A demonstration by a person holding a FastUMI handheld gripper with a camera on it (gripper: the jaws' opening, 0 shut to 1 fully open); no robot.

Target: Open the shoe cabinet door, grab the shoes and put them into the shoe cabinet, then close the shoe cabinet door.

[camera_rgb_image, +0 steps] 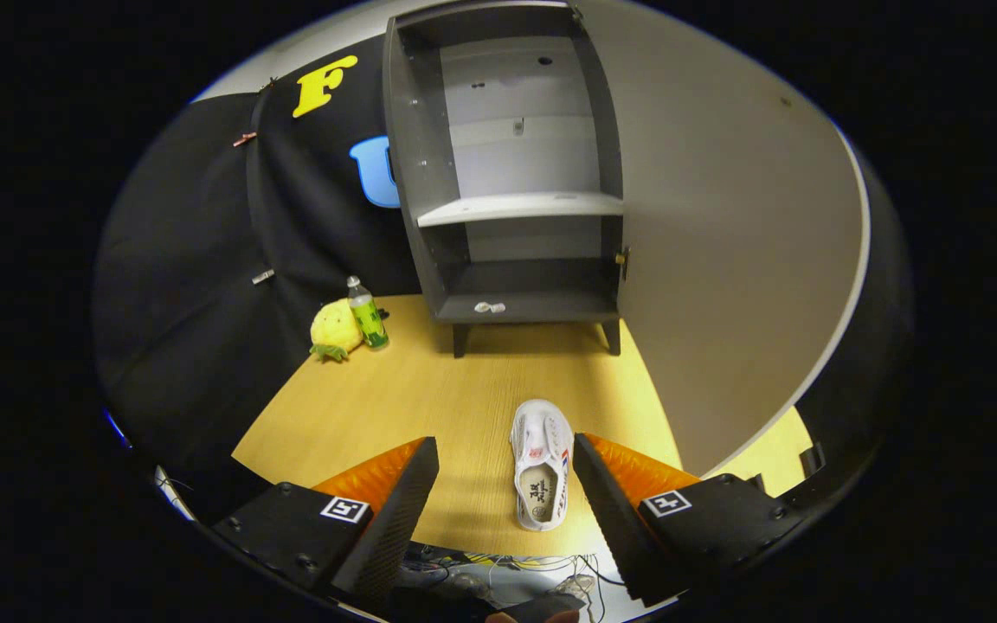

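Note:
A white sneaker [541, 465] lies on the wooden tabletop [429, 398], toe pointing toward the cabinet, sitting between my fingertips and closer to the right one. My gripper [505, 459] is open, its black fingers [408, 493] hovering above the table with neither pressing on the shoe. Beyond the shoe stands the grey shoe cabinet [516, 173] on short legs. Its pale door [723, 225] is swung wide open to the right. Inside are a white middle shelf [520, 208] and a dark bottom shelf [533, 303] holding a small white object [490, 307].
A yellow plush toy [334, 330] and a green-labelled bottle [368, 313] stand at the table's back left, beside the cabinet. The open door walls off the right side. Loose cables [533, 567] hang below the table's near edge.

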